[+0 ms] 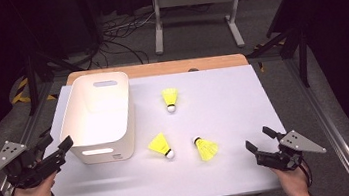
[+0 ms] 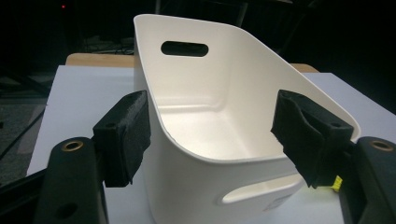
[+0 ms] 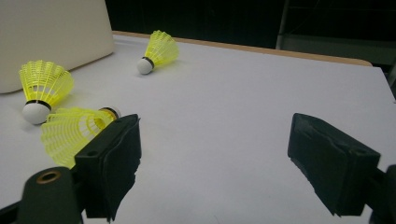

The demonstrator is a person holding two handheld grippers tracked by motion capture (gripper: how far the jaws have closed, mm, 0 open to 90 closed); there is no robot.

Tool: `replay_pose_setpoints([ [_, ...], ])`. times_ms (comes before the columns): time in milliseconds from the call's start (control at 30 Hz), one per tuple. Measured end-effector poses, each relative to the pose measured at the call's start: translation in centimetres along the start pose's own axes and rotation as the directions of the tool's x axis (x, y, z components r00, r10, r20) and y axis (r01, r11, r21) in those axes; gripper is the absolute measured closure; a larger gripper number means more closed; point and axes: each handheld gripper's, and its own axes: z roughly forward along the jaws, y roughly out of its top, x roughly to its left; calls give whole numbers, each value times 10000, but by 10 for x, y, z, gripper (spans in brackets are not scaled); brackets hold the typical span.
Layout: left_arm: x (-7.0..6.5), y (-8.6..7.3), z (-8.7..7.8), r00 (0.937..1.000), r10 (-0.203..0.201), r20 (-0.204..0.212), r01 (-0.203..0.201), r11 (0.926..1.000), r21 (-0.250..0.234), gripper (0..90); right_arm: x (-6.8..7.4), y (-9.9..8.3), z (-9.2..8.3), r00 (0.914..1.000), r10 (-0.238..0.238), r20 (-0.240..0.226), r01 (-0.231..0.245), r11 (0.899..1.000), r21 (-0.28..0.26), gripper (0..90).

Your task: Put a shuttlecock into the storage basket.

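Grippers: left gripper (image 1: pixel 57 146) and right gripper (image 1: pixel 259 138), low in the frame, are both gaping wide.
Bin: white plastic handled bin (image 1: pixel 95 119), upper left, risks being nudged.
Shuttlecocks: three yellow plastic-skirted shuttlecocks (image 1: pixel 206 148) are lying centre; could roll or crush.

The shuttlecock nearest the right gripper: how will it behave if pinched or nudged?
The nearest shuttlecock looks very light, so a nudge would likely skid it. Its open yellow mesh skirt would probably flex under the fingers. Lying on its side on the table, it may roll in an arc around its white cork.
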Motion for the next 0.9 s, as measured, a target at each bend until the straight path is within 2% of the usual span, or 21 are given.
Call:
replay_pose_setpoints([
  [300, 0, 8, 10, 10000, 57, 41, -57, 10000, 76, 287, 0, 0, 0, 10000, 8, -17, -8, 10000, -16, 180],
  [900, -5, 13, 23, 9999, 26, 167, -29, 9998, 199, 288, 0, 0, 0, 10000, 0, -32, 0, 10000, -21, 180],
])
